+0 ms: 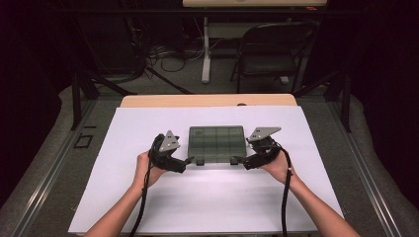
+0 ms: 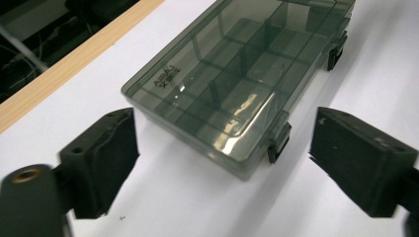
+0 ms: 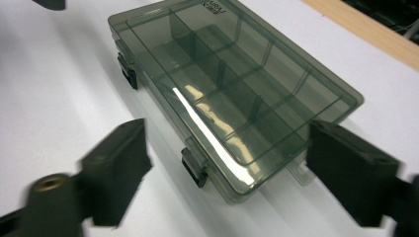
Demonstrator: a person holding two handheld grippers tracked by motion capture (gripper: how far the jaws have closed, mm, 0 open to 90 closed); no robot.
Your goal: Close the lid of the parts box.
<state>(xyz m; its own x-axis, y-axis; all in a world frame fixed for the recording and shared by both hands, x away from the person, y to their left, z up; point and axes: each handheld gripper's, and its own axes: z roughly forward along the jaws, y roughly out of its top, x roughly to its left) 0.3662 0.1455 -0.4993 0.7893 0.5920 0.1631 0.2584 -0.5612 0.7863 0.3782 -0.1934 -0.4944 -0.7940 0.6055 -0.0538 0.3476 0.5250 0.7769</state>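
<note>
The setting was a laboratory recording station rather than a home or shop. A wooden counter (image 1: 207, 100) carried a plain white sheet (image 1: 212, 197) as a neutral work surface. Dark curtains (image 1: 390, 74) closed off both sides, and black stand legs (image 1: 76, 101) rose at the counter's corners. Behind it, loose cables (image 1: 168, 59) lay on a grey floor beside a folding chair (image 1: 272, 49) and the leg of another desk (image 1: 206, 49).
</note>
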